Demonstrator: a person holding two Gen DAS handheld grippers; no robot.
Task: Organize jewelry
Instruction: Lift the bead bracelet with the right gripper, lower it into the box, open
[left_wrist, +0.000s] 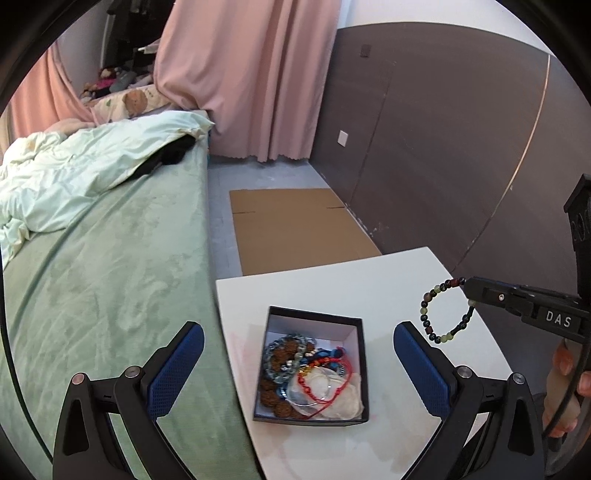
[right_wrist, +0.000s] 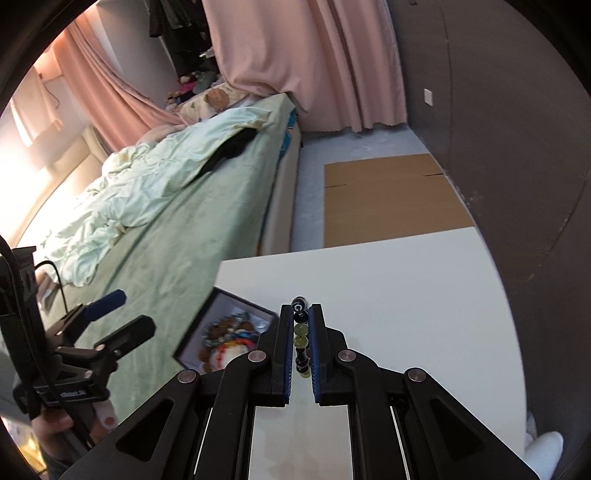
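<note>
A black box (left_wrist: 360, 354) with a white inside sits on the white table (left_wrist: 388, 280). It holds several tangled bracelets (left_wrist: 295, 365): brown beads, blue-grey beads, red cord. My left gripper (left_wrist: 298, 345) is open, its blue pads either side of the box and above it. My right gripper (right_wrist: 300, 314) is shut on a beaded bracelet (right_wrist: 301, 334) of green, dark and red beads. In the left wrist view the beaded bracelet (left_wrist: 436, 315) hangs as a loop from the right gripper (left_wrist: 467, 288), above the table to the right of the box. The box (right_wrist: 207, 328) shows at the right gripper's left.
A bed with a green sheet (left_wrist: 110, 277) and a pale duvet (left_wrist: 74, 166) runs along the table's left edge. Flat cardboard (left_wrist: 295, 229) lies on the floor beyond the table. A brown wall (left_wrist: 443, 147) stands to the right, pink curtains (left_wrist: 251, 74) at the back.
</note>
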